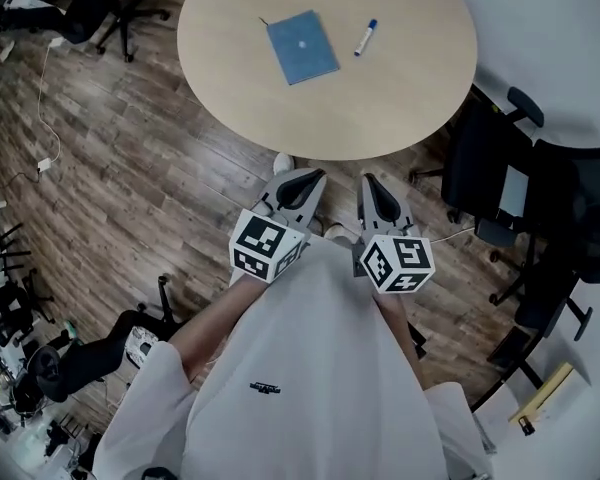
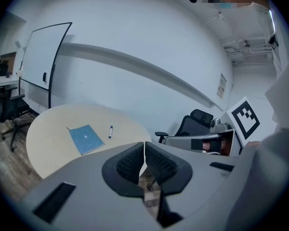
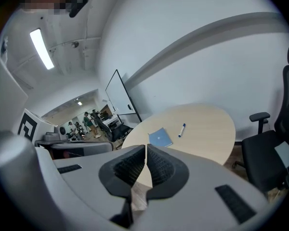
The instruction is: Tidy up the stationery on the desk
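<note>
Left gripper (image 1: 302, 178) and right gripper (image 1: 373, 184) sit side by side near the person's torso, jaws of both pressed together, nothing between. Well ahead is the round table (image 1: 410, 98). Blue notebook (image 1: 302, 47) lies beyond left gripper, blue-capped marker (image 1: 365, 37) beyond right.

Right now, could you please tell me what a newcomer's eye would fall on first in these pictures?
The round table stands out first, bare but for a blue notebook and a marker lying apart just to its right. Next come the left gripper and right gripper, both shut and empty, close to the person's body, short of the table and above the wooden floor.
</note>
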`<state>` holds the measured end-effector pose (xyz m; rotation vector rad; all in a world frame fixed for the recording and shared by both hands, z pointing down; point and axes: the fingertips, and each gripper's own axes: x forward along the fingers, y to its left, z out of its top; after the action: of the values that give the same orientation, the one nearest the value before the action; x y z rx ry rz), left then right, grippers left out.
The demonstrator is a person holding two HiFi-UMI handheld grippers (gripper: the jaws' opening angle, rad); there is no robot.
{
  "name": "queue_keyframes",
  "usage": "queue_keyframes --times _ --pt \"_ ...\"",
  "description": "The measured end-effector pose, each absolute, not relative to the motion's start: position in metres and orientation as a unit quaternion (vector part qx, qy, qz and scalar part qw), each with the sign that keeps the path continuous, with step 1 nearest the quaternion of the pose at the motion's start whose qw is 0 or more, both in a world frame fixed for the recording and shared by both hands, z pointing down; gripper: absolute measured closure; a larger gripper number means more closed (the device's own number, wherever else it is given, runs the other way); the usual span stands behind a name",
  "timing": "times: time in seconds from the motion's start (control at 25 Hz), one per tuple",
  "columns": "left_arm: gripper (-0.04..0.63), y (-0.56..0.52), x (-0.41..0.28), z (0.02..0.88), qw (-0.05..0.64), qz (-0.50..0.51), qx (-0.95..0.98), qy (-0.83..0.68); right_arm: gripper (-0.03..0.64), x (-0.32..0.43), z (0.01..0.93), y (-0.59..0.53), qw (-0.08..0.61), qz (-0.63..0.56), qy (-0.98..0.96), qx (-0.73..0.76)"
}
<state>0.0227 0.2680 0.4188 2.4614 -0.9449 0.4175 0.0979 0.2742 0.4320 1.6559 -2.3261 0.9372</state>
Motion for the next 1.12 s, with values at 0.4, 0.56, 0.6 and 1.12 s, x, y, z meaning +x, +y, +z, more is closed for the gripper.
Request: queue_keyframes --times 0.4,0.56,0.6,1.12 --pt "0.569 0.127 -0.064 0.420 0.250 0.153 0.913 -0.283 0.577 0.017 0.442 0.134 0.067 0.329 -0.730 0.595" --pt "0.569 0.092 -0.085 0.422 0.266 0.154 0.913 -0.270 0.577 -0.001 0.435 0.109 0.078 0.328 -0.720 0.607" --pt "0.569 0.084 -0.085 0.420 0.266 0.154 0.913 -0.267 0.577 -0.002 0.431 0.102 0.081 0.324 -0.719 0.610" --pt "0.569 0.028 -0.054 0.428 0.266 0.184 0.910 -0.260 0.577 0.036 0.434 0.037 0.093 0.319 -0.717 0.613"
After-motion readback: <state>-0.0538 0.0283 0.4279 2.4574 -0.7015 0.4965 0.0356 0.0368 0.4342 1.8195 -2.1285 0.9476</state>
